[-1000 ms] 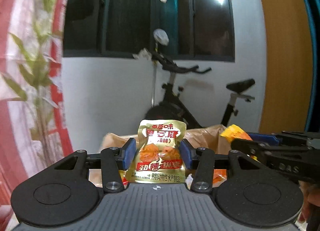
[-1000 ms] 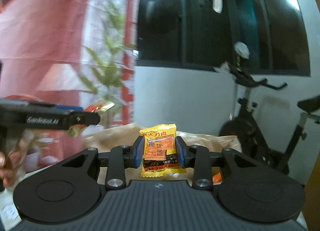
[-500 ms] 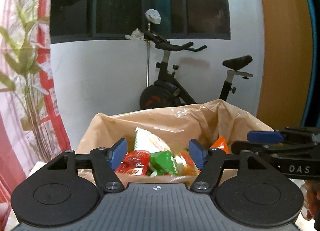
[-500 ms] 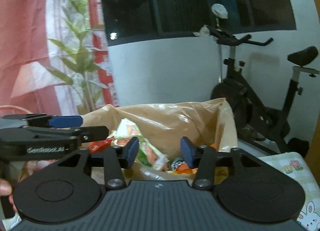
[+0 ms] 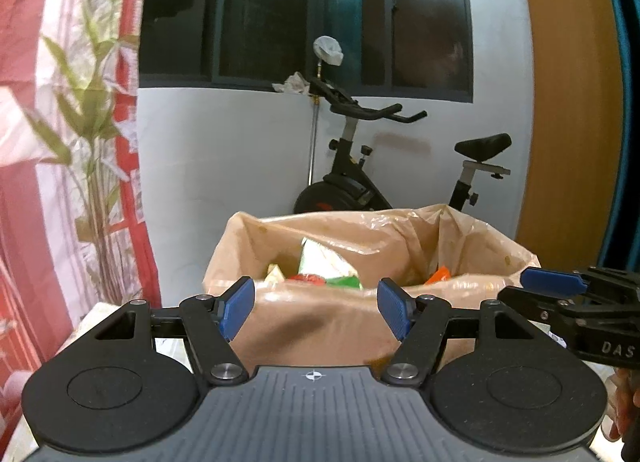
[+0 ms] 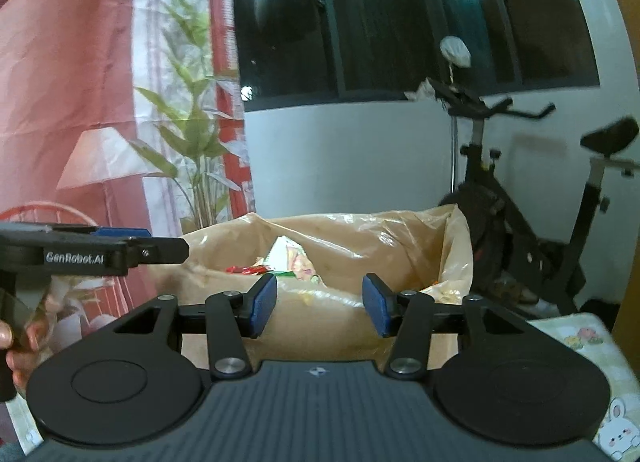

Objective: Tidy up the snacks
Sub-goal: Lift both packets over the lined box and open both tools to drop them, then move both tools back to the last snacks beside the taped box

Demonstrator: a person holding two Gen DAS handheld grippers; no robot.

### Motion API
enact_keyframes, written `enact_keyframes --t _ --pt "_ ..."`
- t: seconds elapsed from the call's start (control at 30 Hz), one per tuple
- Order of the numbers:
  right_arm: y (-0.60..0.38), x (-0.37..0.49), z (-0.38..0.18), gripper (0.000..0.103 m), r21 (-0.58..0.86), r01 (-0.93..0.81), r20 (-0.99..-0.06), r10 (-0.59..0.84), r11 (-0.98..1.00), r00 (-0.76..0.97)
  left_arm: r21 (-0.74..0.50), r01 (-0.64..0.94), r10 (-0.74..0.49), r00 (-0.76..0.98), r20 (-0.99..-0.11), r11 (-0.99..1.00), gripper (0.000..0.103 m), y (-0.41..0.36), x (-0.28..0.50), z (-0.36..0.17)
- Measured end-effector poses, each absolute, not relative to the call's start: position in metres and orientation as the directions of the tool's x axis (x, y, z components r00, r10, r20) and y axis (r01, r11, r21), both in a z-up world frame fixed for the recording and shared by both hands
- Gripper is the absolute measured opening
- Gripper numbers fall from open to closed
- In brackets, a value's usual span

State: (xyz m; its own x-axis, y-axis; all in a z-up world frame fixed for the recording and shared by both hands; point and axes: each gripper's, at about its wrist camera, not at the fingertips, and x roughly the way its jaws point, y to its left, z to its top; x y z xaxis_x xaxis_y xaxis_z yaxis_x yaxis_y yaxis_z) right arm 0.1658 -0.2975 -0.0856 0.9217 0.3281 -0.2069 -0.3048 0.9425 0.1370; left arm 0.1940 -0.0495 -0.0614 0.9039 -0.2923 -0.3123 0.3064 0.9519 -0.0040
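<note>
Left gripper (image 5: 316, 310) and right gripper (image 6: 319, 310) both spread wide, empty, blue pads bare. Beyond, glossy snack packets (image 5: 326, 268) heaped inside crinkled tan plastic-lined bag (image 5: 360, 318). Farther right, black exercise bike (image 5: 360, 173).

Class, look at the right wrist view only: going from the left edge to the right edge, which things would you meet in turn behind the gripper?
Left gripper → bamboo-like plant → snack-filled bag → exercise bike
</note>
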Motion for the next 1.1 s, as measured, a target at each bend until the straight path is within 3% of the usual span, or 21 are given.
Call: enact_keyframes --t 0.2,0.47,1.1 --pt "-0.286 0.137 -0.102 0.051 0.090 -0.329 -0.168 0.340 0.940 0.925 -0.003 0.272 -0.258 0.911 -0.322 0.962 0.070 -0.044 0.174 -0.077" --pt "-0.280 0.122 -0.130 0.051 0.099 -0.334 -0.202 0.347 0.938 0.916 0.005 0.286 -0.267 0.899 -0.346 0.958 0.070 -0.044 0.159 -0.101" --pt "-0.292 0.135 -0.209 0.051 0.152 -0.251 -0.403 0.292 0.956 0.868 -0.040 0.316 -0.287 0.794 -0.536 0.948 0.069 -0.051 0.175 -0.175"
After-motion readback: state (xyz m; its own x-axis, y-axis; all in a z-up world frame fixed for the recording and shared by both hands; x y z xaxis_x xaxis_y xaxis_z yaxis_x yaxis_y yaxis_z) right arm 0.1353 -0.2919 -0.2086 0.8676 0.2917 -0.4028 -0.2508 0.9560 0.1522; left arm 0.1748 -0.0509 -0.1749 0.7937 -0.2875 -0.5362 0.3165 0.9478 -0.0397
